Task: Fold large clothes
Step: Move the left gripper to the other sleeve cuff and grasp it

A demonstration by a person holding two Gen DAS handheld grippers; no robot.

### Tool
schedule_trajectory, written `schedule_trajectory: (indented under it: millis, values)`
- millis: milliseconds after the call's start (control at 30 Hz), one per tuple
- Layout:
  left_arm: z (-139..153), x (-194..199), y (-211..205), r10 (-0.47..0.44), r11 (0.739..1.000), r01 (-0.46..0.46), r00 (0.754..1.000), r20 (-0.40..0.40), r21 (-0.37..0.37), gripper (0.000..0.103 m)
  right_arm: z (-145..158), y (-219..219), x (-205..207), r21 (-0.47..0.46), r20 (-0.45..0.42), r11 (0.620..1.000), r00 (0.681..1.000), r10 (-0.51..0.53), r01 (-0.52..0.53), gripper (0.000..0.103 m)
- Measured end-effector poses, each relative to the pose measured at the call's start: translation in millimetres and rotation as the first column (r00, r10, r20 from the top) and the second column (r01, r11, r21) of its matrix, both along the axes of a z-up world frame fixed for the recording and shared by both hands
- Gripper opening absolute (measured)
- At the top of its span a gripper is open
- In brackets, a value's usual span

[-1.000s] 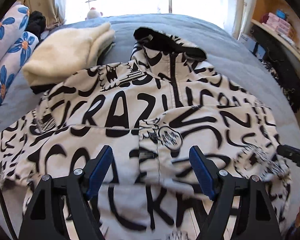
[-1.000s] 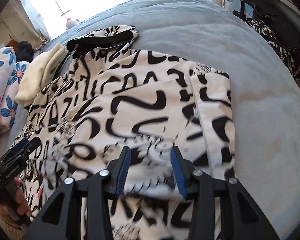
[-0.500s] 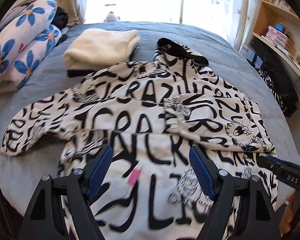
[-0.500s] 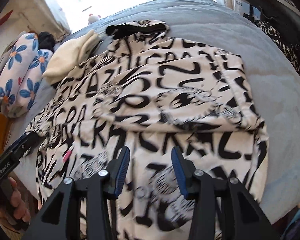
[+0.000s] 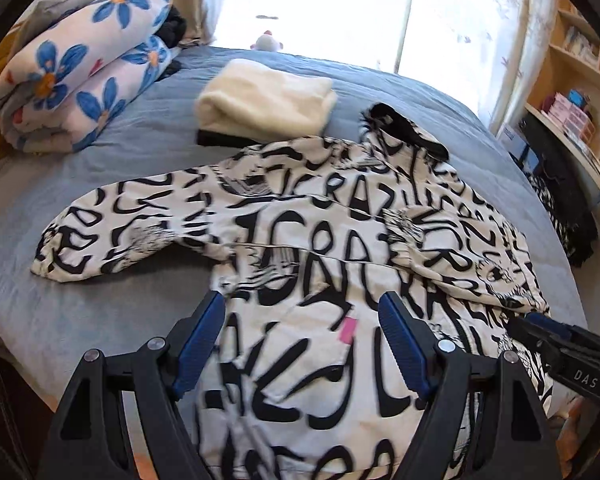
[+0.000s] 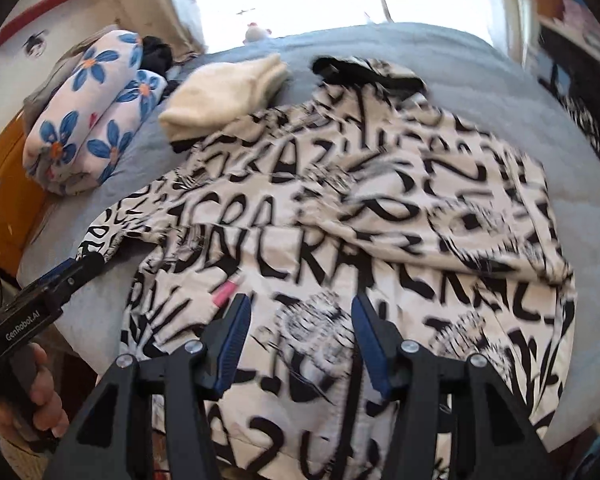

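Observation:
A large white hooded jacket with black lettering lies front up on the grey-blue bed. Its right sleeve is folded across the chest; its left sleeve lies spread out to the left. The black-lined hood points toward the window. My left gripper is open and empty above the jacket's lower part. My right gripper is open and empty above the hem area of the jacket. The left gripper also shows at the left of the right wrist view.
A folded cream garment lies behind the jacket. Rolled flowered bedding sits at the back left. A small plush toy stands by the window. Shelves and dark clothes are to the right of the bed.
Both grippers have pulled back and up from the jacket toward the near edge of the bed. The whole jacket now shows, with the right sleeve left folded over the chest.

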State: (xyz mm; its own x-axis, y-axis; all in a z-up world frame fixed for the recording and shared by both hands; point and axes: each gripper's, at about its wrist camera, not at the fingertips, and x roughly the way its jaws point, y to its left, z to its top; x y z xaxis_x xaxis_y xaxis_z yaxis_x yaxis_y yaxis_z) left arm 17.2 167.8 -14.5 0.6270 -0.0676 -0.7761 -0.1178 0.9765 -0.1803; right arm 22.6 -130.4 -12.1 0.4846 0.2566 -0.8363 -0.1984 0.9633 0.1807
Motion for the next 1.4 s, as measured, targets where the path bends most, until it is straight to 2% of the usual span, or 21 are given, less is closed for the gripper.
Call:
schedule_trajectory:
  millis: [133,367,533,700,867,1000,1100,1267,1400]
  values:
    - [-5.4,-5.4,38.1,0.064,0.998,-0.064,0.998,-0.001,-0.020,0.078,10.3,37.3,7.1,-0.043,0.057,0.998,0.998,0.039,-0.036,0.053]
    - [-24.0,-4.2,103.3,0.155,0.987,-0.155,0.988,-0.018,-0.049,0.078,7.1,96.4,23.5,-0.100,0.083,0.992,0.993,0.086,-0.078,0.053]
    - [-47.8,2.6,150.1,0.195,0.974,-0.201,0.979,-0.062,-0.108,0.078,-5.4,136.0,38.8,-0.147,0.068,0.982,0.990,0.126,-0.115,0.053]
    - [-77.6,12.0,197.2,0.234,0.947,-0.253,0.966,-0.111,-0.200,0.078,-17.8,168.6,57.5,-0.184,0.055,0.974,0.988,0.144,-0.132,0.053]
    - [-109.4,14.7,240.3,0.285,0.904,-0.317,0.947,-0.148,-0.288,0.078,-27.9,201.6,72.1,-0.202,0.058,0.966,0.983,0.176,-0.161,0.053]
    - [-133.3,16.3,270.6,0.323,0.859,-0.363,0.931,-0.169,-0.362,0.078,-37.0,225.7,78.7,-0.233,0.067,0.954,0.975,0.210,-0.189,0.053]
    - [-150.9,15.9,293.1,0.364,0.810,-0.402,0.915,-0.171,-0.427,0.078,-45.8,240.6,82.8,-0.247,0.053,0.945,0.971,0.235,-0.215,0.053]
    - [-173.5,16.4,320.1,0.419,0.744,-0.449,0.891,-0.178,-0.495,0.078,-59.0,259.5,84.7,-0.265,0.032,0.931,0.963,0.267,-0.250,0.053]
    - [-181.5,22.8,332.3,0.450,0.716,-0.464,0.878,-0.163,-0.521,0.078,-68.9,269.9,87.2,-0.280,0.018,0.923,0.960,0.280,-0.264,0.053]
